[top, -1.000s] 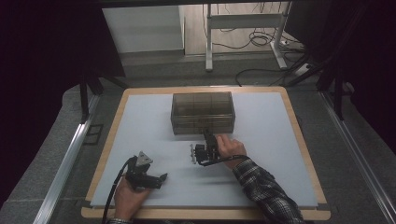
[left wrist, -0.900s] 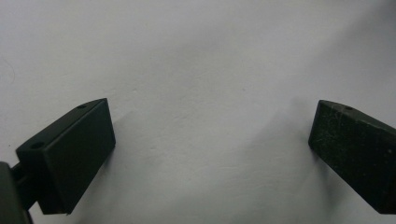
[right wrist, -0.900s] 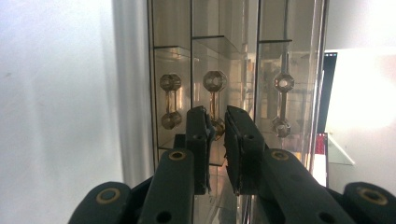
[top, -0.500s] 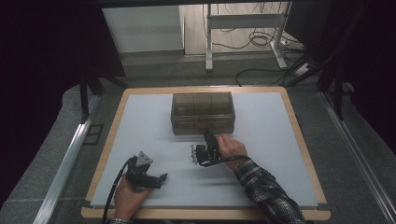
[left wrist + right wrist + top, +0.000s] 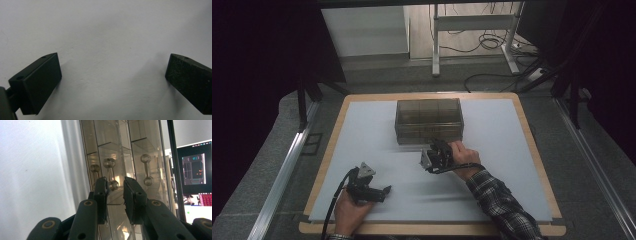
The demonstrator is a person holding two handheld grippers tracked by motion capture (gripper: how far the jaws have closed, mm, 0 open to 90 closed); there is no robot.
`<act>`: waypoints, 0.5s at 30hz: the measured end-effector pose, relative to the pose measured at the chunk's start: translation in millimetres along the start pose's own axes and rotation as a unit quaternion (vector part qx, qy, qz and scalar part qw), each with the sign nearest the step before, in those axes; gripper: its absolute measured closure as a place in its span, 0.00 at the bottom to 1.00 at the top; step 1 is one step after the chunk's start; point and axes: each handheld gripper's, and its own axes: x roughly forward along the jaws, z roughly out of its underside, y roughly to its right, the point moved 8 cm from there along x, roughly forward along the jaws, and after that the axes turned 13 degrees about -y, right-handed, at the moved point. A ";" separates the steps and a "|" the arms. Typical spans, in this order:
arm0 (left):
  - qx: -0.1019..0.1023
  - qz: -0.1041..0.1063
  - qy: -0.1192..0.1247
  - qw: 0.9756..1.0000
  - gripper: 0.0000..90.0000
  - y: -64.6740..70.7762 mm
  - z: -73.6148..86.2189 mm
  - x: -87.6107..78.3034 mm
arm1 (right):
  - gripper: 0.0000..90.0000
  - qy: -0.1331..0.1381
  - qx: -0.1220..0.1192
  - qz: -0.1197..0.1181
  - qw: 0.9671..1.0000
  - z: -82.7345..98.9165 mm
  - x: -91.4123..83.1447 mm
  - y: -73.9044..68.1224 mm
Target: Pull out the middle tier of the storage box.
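Jaws of the right gripper (image 5: 115, 185) had just parted narrowly, gripping nothing, at the handle (image 5: 111, 173) of the stiff, slick drawer box (image 5: 428, 120); the left gripper (image 5: 113, 82) gaped empty.

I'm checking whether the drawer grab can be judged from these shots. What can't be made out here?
- Drawer box contents: high view, tinted walls too dark.
- Drawer handle: right gripper view, right tongs cover its lower end, so contact is unclear.
- Right tongs' tips: high view, hidden by the hand.
- Left tongs: left gripper view, cut off by frame edges.
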 end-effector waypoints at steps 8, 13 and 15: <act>0.000 0.000 0.000 1.000 0.00 0.0 0.0 0.0 | 0.78 0.011 0.009 -0.022 1.000 1.7 -2.3 3.9; 0.002 -0.001 0.000 1.000 0.00 -0.3 0.0 -0.1 | 0.76 0.022 0.023 -0.045 0.998 2.4 -4.3 9.3; 0.002 -0.001 0.000 1.000 0.00 -0.3 0.0 -0.1 | 0.75 0.016 0.025 -0.049 0.998 3.7 -6.2 11.1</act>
